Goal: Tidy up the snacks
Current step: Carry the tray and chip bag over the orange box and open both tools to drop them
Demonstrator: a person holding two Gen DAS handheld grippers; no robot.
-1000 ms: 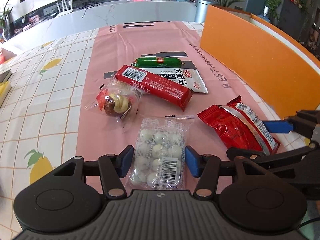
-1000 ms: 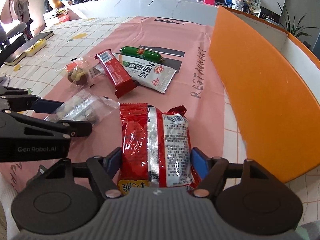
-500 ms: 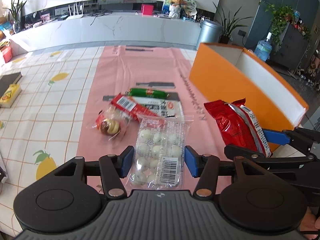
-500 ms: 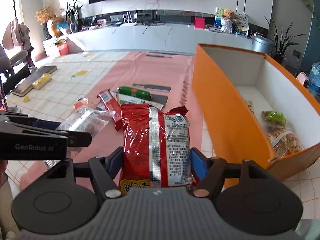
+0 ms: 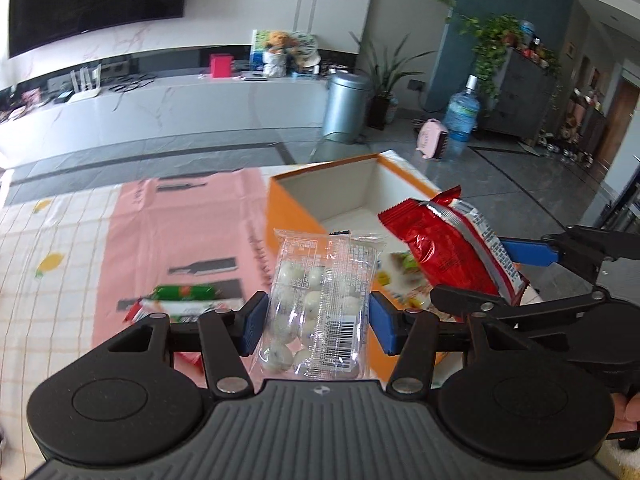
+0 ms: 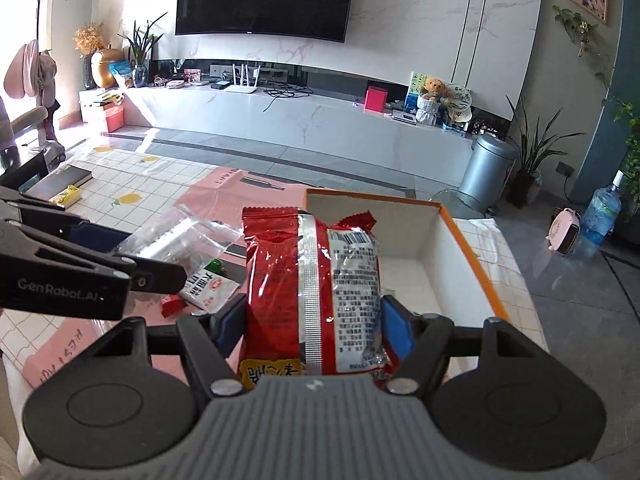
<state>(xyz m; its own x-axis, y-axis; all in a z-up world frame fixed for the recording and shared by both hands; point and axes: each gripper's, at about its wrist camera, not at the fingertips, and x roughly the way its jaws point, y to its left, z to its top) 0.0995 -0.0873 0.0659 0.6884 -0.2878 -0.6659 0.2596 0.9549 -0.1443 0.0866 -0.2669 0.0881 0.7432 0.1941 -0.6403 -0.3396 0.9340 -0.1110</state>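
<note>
My left gripper (image 5: 316, 322) is shut on a clear packet of white balls (image 5: 320, 300), held in the air near the left wall of the orange box (image 5: 288, 208). My right gripper (image 6: 314, 326) is shut on a red snack bag (image 6: 312, 288), raised over the near end of the orange box (image 6: 472, 248), whose white inside shows. In the left wrist view the red snack bag (image 5: 448, 244) and the right gripper hang over the box at the right. Other snack packets (image 5: 404, 276) lie on the box floor.
On the pink mat (image 5: 180, 236) remain a green sausage (image 5: 184, 292) and a white packet (image 6: 206, 286) with a red pack beside it. A book (image 6: 68, 178) and a yellow item (image 6: 68, 196) lie at the table's far left edge.
Both grippers have risen with their packets off the mat and swung toward the orange box. The box's inside has come into view below them.
</note>
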